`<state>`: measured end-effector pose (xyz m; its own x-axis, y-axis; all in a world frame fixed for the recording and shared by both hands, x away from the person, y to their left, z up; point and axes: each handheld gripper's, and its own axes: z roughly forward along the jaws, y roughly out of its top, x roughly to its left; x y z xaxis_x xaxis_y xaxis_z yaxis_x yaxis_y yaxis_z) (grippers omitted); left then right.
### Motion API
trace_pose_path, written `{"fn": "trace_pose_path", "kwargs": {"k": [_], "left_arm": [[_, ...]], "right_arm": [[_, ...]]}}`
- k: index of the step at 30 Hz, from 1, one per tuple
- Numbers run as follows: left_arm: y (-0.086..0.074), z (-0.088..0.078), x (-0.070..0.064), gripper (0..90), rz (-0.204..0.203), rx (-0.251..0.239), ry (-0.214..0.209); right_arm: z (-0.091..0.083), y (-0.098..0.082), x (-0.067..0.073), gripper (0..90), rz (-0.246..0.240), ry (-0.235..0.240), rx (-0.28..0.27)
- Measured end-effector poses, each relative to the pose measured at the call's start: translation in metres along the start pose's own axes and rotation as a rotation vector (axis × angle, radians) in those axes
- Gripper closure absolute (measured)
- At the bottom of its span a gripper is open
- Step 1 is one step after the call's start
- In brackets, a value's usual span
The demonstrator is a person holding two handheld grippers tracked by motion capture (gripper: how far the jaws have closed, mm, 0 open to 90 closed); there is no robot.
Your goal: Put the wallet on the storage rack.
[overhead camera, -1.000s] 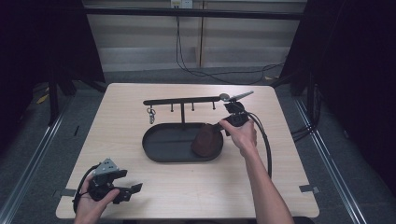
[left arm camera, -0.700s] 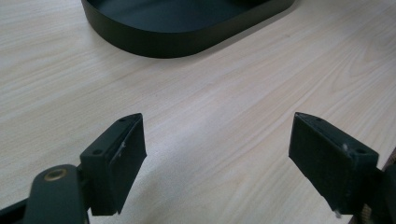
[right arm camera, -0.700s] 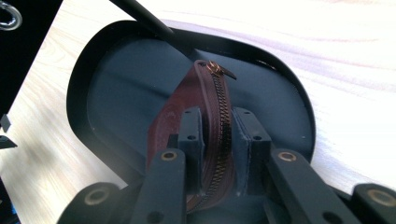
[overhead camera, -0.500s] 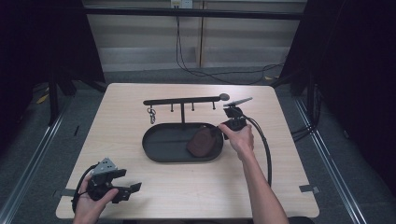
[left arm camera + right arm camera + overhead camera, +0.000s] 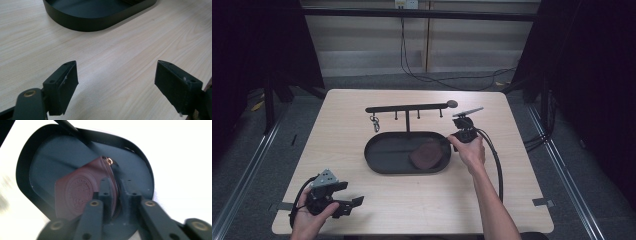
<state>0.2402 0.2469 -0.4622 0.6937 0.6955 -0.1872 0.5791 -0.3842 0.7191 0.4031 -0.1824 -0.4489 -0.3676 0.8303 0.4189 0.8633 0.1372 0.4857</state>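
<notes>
Right gripper sits at the right end of the black oval tray, person's right hand wrapped around it. In the right gripper view the jaws are nearly closed, pinching the edge of a dark red leather pouch with a round embossed stamp and a small metal ring at its corner. The pouch lies in the right half of the tray, tilted.

Left gripper is at the near left of the light wood table, held low in the left hand. Jaws wide apart, nothing between them; its view looks across bare tabletop toward the tray wall.

Behind the tray stands a black hook rail on a single post, with a small metal key clip hanging from its left end. Right gripper's cable trails back along the forearm.
</notes>
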Motion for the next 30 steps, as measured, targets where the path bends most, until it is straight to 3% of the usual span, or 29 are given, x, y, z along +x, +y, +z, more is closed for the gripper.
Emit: {"fn": "trace_pose_path", "kwargs": {"k": [8,12,20,24,30], "left_arm": [[0.000,0.001,0.000,18.7,-0.011,0.001,0.001],[0.000,0.001,0.001,18.7,-0.016,-0.001,0.002],[0.000,0.002,0.003,18.1,-0.016,0.006,0.002],[0.000,0.002,0.004,18.2,-0.036,0.004,0.006],[0.000,0.000,0.006,18.6,-0.047,-0.006,0.018]], "right_arm": [[-0.004,-0.003,0.003,39.7,-0.048,-0.015,-0.037],[-0.007,-0.005,0.004,28.5,-0.069,-0.018,-0.065],[-0.021,-0.014,0.003,19.4,-0.079,-0.008,-0.083],[-0.031,-0.018,0.006,14.5,-0.098,-0.003,-0.103],[-0.044,-0.026,0.011,14.4,-0.130,-0.002,-0.133]]}}
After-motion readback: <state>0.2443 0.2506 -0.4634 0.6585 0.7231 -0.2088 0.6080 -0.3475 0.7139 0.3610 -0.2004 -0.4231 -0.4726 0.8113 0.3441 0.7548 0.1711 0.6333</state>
